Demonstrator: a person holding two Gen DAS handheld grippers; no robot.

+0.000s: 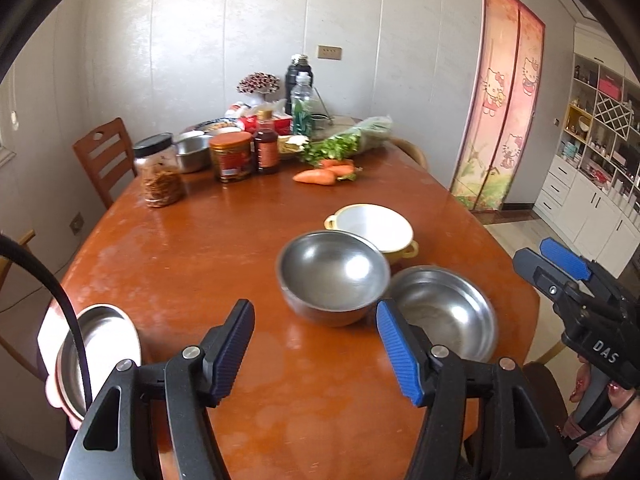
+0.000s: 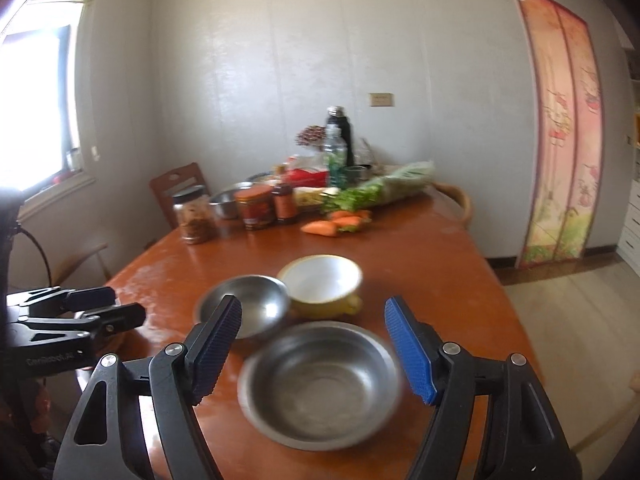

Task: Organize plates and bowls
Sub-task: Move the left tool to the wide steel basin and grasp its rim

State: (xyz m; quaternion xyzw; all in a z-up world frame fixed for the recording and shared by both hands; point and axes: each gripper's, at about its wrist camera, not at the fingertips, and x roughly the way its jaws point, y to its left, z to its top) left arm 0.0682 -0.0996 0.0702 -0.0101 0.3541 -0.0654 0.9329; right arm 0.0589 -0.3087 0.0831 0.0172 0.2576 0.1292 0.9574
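While both hover — left gripper (image 1: 316, 354), right gripper (image 2: 314, 348) agape; bowls below.

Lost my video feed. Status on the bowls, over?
Left hand-held gripper and right hand-held gripper open, empty. Two steel bowls and yellow bowl unstacked on table. Nothing blocking.

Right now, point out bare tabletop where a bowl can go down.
Bare wood on the table lies between the dried-food jar and the deep steel bowl, also behind the white bowl toward the carrots. The far end is crowded.
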